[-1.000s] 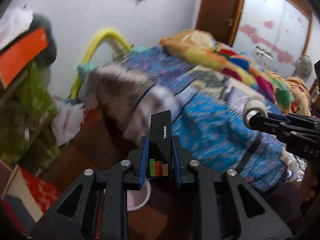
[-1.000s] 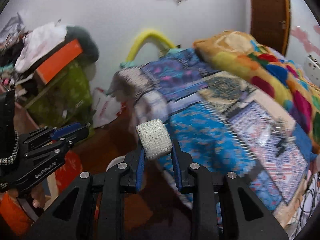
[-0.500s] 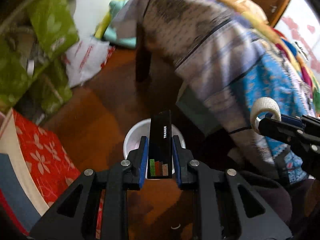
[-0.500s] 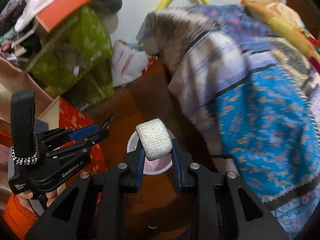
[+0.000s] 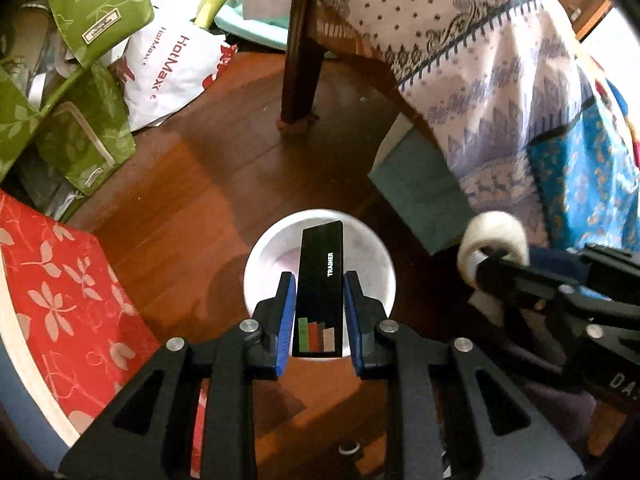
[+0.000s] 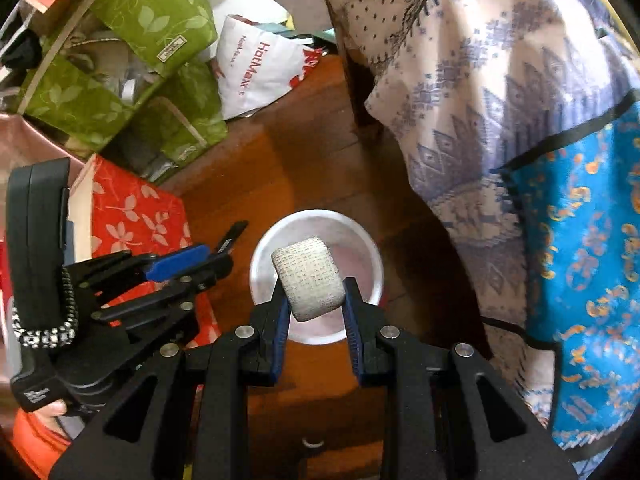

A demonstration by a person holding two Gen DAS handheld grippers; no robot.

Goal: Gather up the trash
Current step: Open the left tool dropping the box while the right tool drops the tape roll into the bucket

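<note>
The left gripper (image 5: 318, 312) pinches a stiff, light black box (image 5: 320, 280); the right gripper (image 6: 314, 304) squeezes a soft bandage roll (image 6: 308, 278) by its sides, above the white bin (image 6: 360, 248) at frame centre.

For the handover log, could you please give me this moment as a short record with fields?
left gripper: jaws shut on a black box printed TRAINER
right gripper: jaws shut on a white tape roll
bin: white round bin on the wooden floor, seen below both grippers
bin contents: cannot tell
left of bin: red floral box, green leaf-print bags, white HotMax bag
right of bin: patterned bed cover hanging down
</note>
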